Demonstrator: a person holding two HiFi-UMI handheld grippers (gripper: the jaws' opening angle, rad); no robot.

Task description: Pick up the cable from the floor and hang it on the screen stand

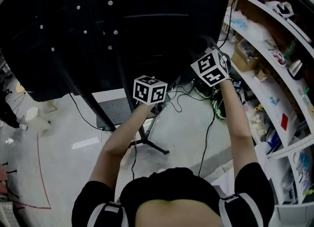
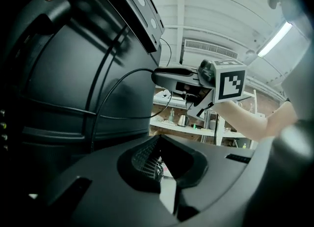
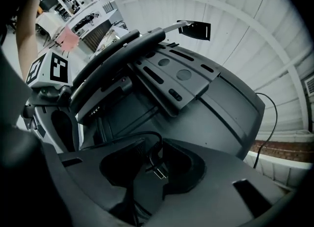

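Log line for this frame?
phase: hanging cable | right gripper: shut on plug, up behind screen | left gripper: up beside it, grip unclear | cable: runs across screen back

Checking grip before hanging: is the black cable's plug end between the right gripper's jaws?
Yes, the right gripper view shows the right gripper clamped on the black cable at its metal-pronged plug end.
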